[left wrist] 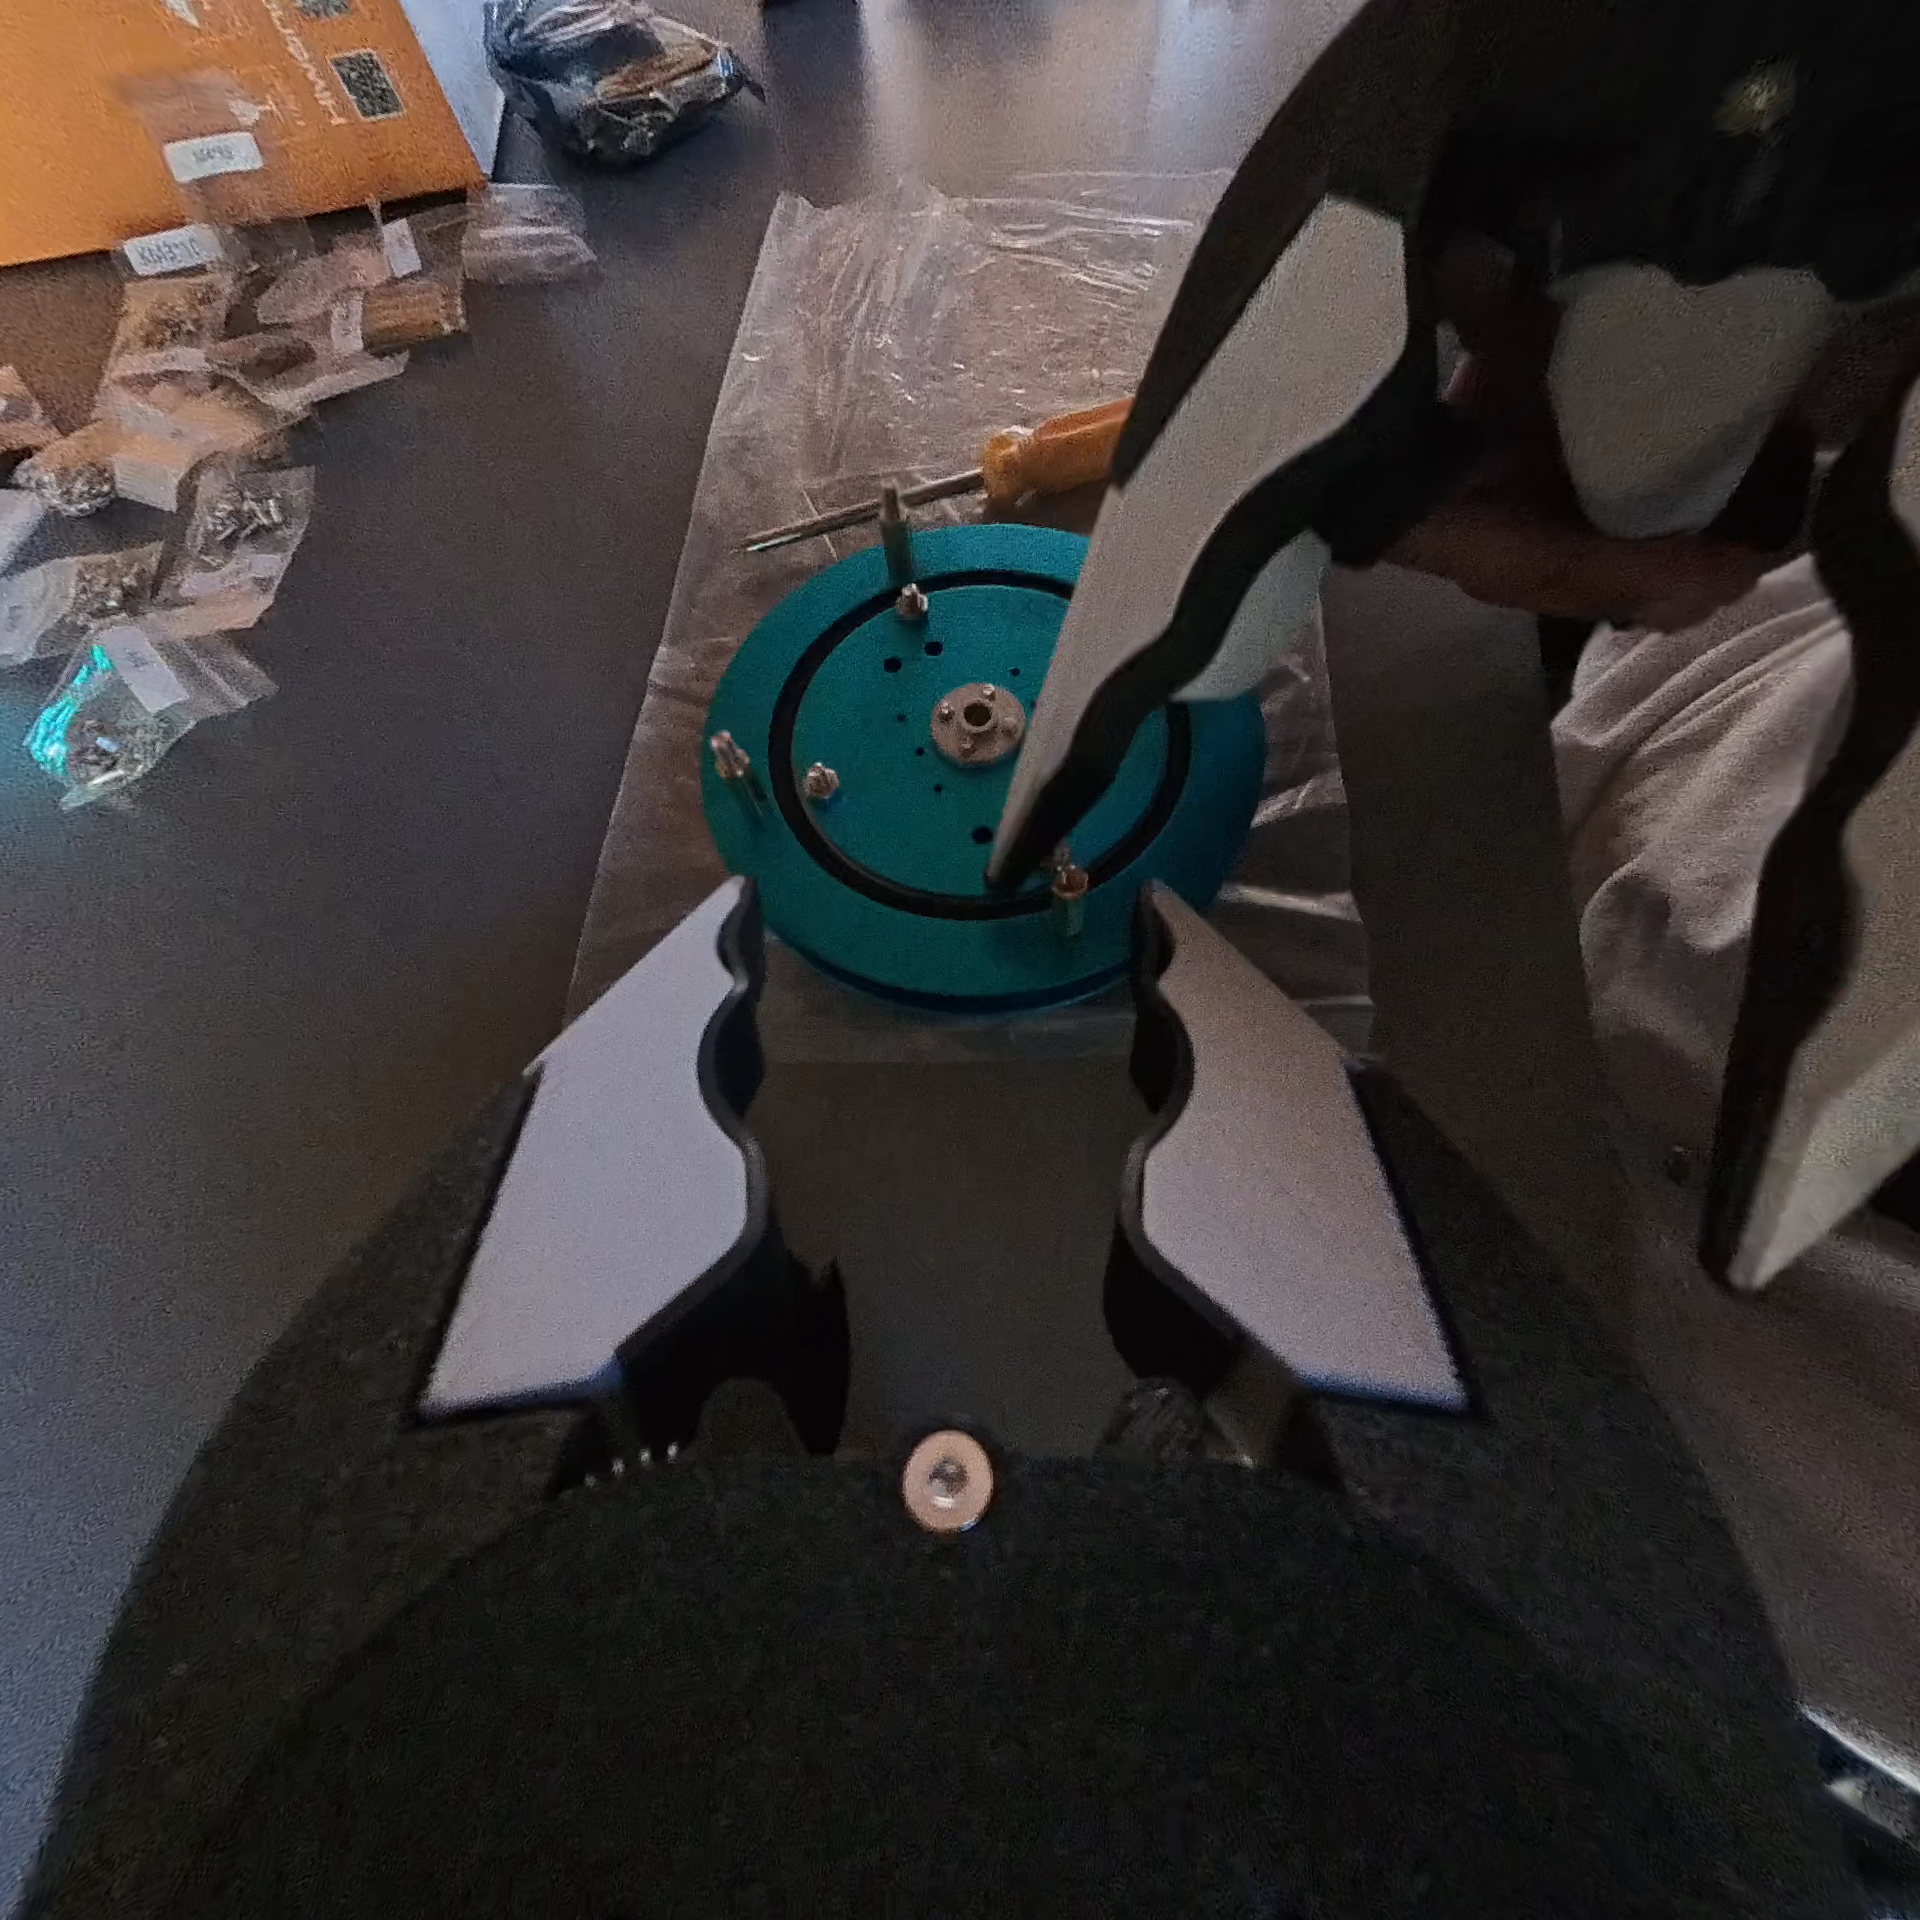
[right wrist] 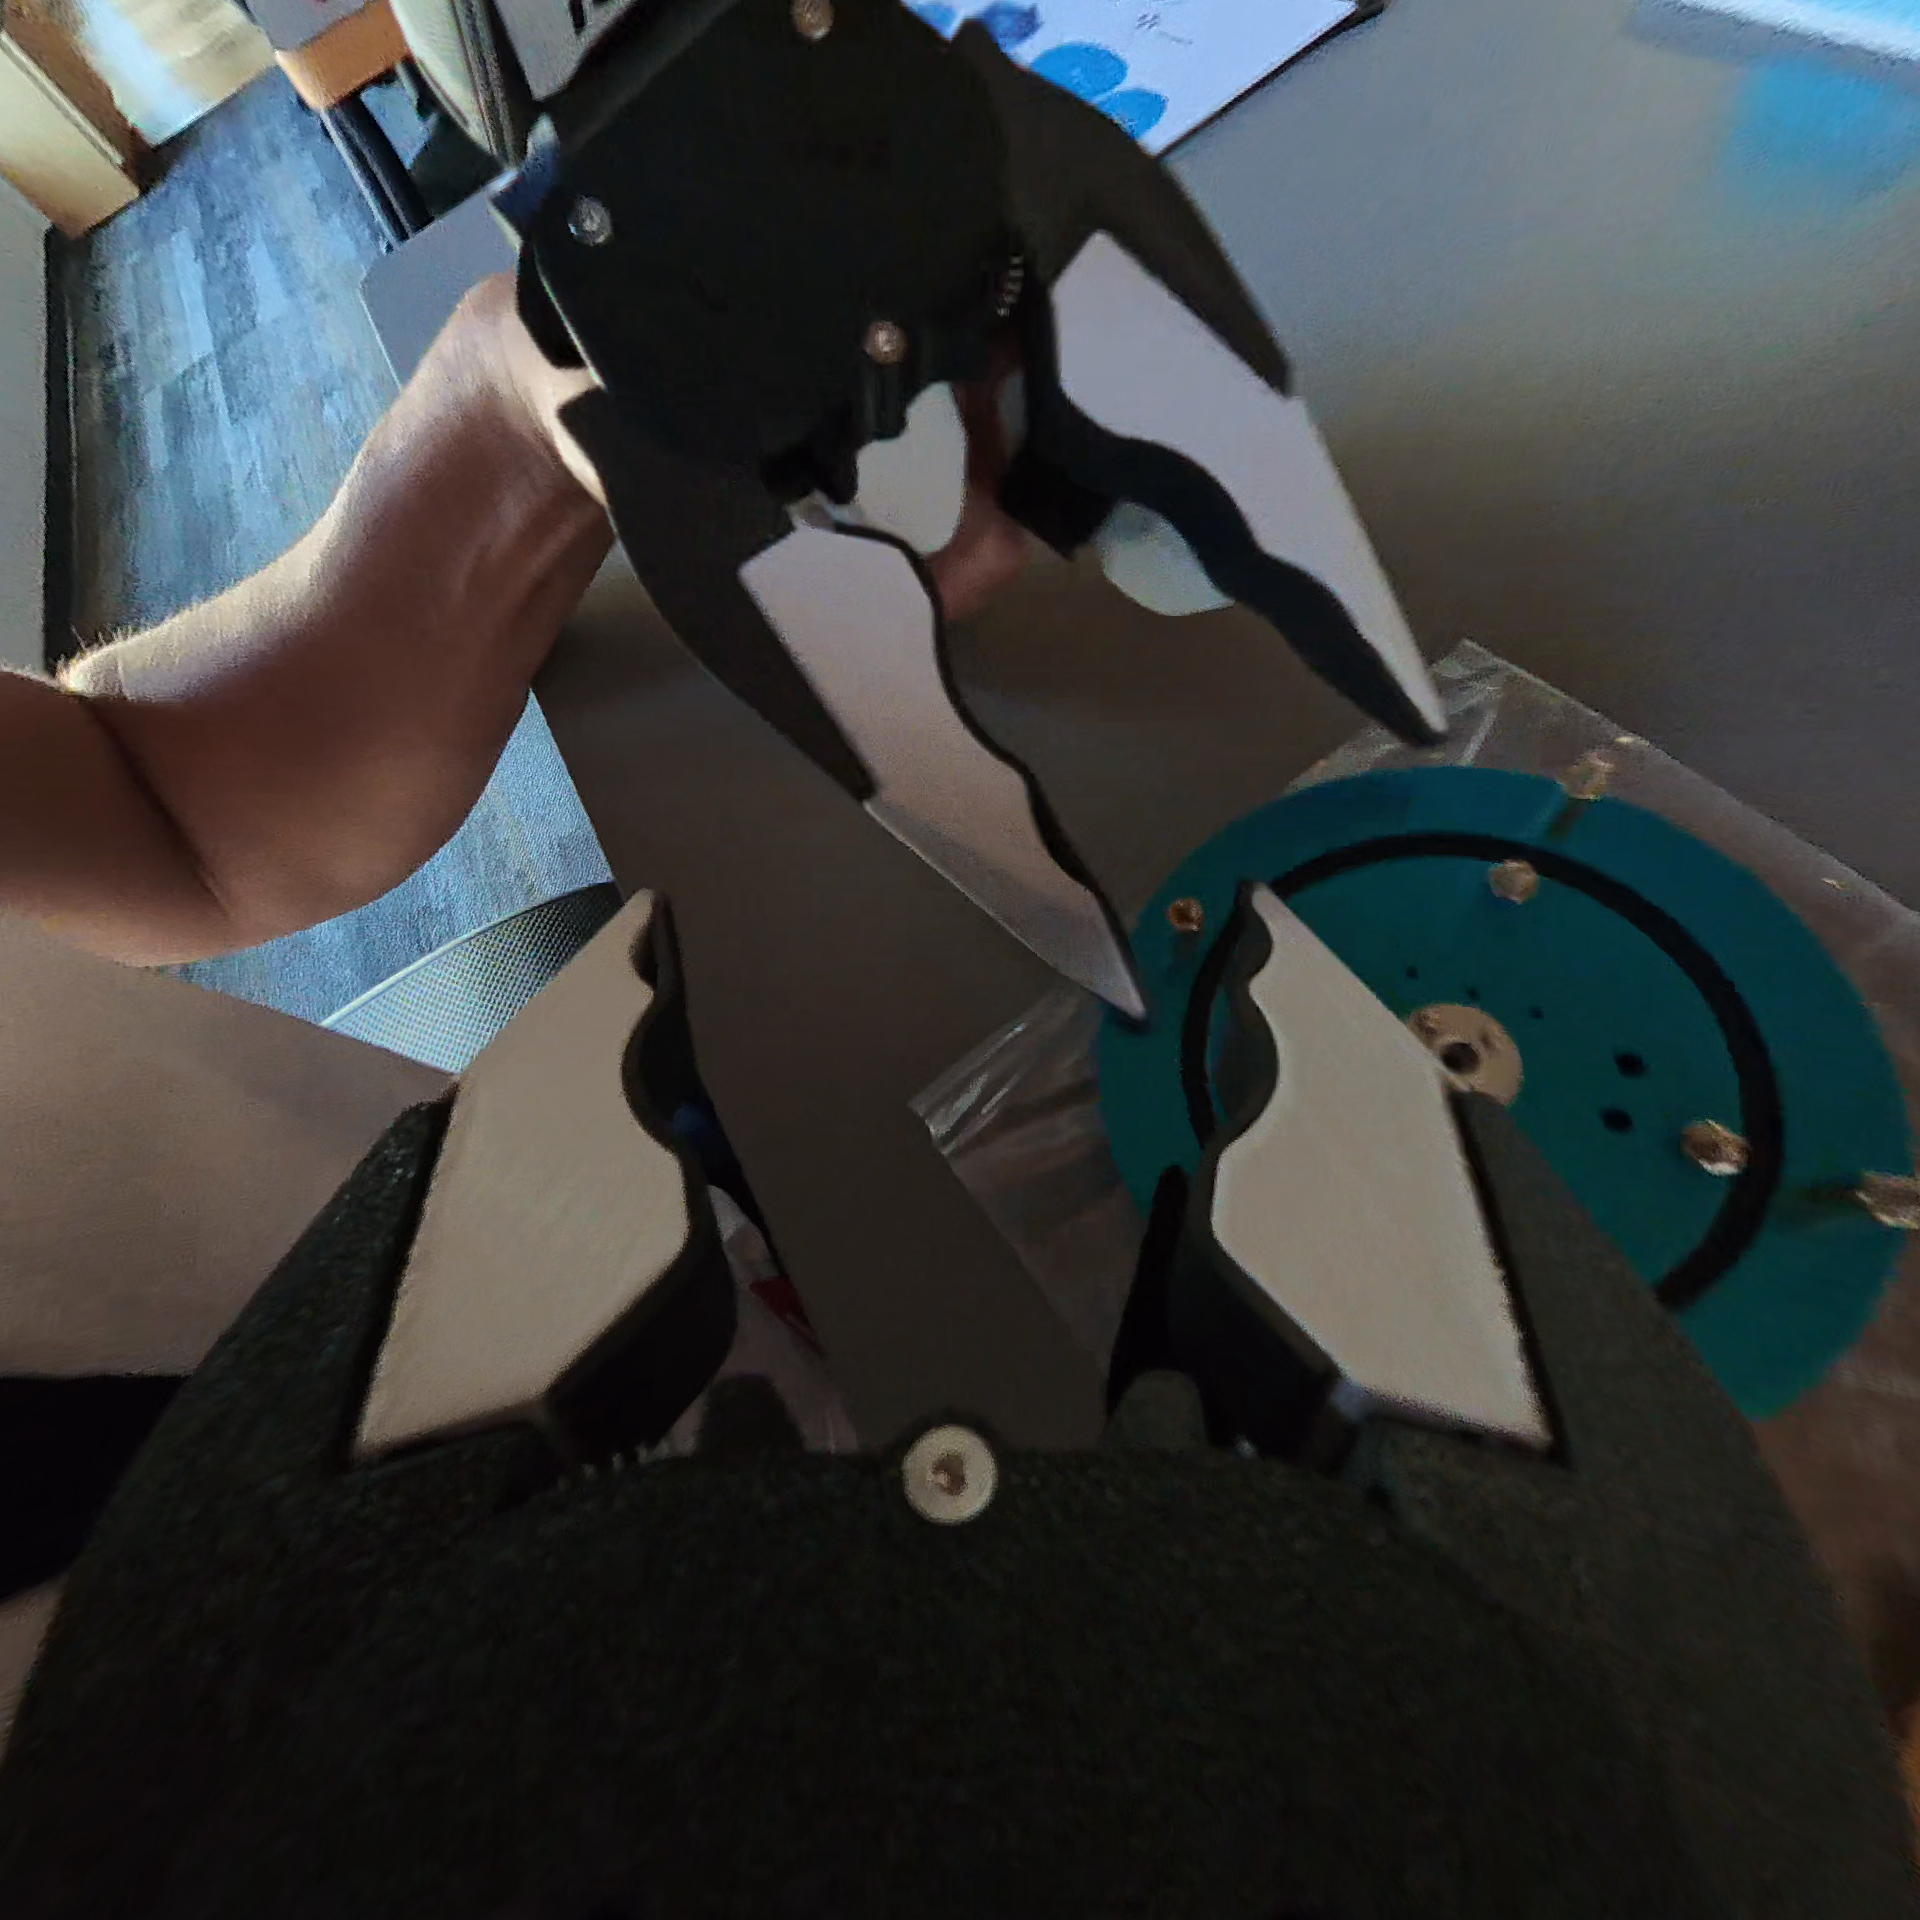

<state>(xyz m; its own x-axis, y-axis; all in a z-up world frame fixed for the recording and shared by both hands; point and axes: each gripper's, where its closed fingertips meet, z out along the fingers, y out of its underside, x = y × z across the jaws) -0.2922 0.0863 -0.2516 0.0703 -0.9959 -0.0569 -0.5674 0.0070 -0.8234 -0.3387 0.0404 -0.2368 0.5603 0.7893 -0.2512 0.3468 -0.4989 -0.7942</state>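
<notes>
No writing can be read. Far left of the left claw (left wrist: 945, 914), small clear bags (left wrist: 177, 436) carry white labels and an orange card (left wrist: 208, 114) carries print and dark square codes, all blurred. Beyond the right claw (right wrist: 951, 914), a white sheet (right wrist: 1143, 52) shows blue marks only.

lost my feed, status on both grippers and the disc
Left gripper open, at teal disc edge. Right gripper open, one finger over disc. Screwdriver behind.
</notes>
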